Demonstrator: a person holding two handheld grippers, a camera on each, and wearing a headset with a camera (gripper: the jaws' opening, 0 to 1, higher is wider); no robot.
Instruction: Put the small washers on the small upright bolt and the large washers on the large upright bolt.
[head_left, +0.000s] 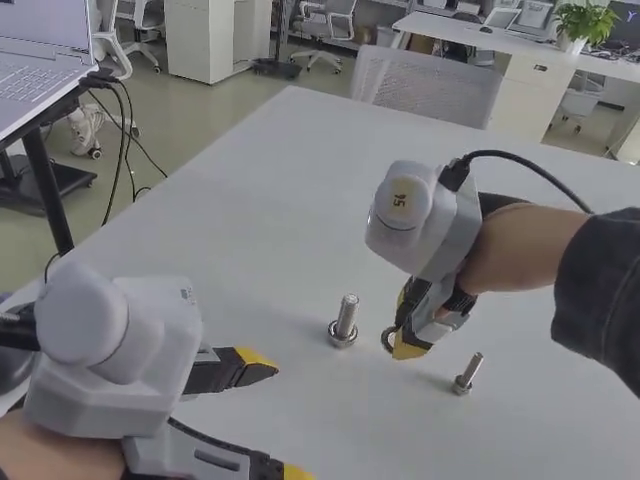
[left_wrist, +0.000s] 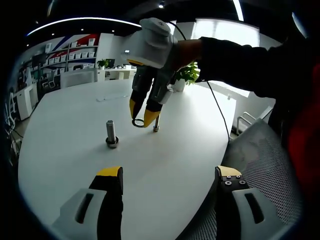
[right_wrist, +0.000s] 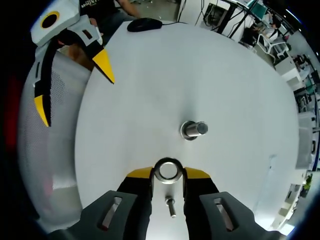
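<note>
My right gripper (right_wrist: 168, 173) is shut on a large metal washer (right_wrist: 168, 161), which hangs in the air between the two upright bolts. The large bolt (right_wrist: 193, 129) stands just ahead of the washer, and the small bolt (right_wrist: 171, 206) stands below, between the jaws. In the head view the right gripper (head_left: 402, 346) points down with the washer (head_left: 386, 339) a little right of the large bolt (head_left: 345, 320) and left of the small bolt (head_left: 467, 372). My left gripper (left_wrist: 169, 173) stands open and holds nothing, well short of the large bolt (left_wrist: 111, 134), near the table's front edge.
The white table (head_left: 260, 200) stretches far behind the bolts. A laptop (head_left: 40, 50) sits on a stand at the far left. A mesh chair (head_left: 430, 85) stands beyond the far edge. A computer mouse (right_wrist: 145, 24) lies on the table behind the left gripper (right_wrist: 75, 75).
</note>
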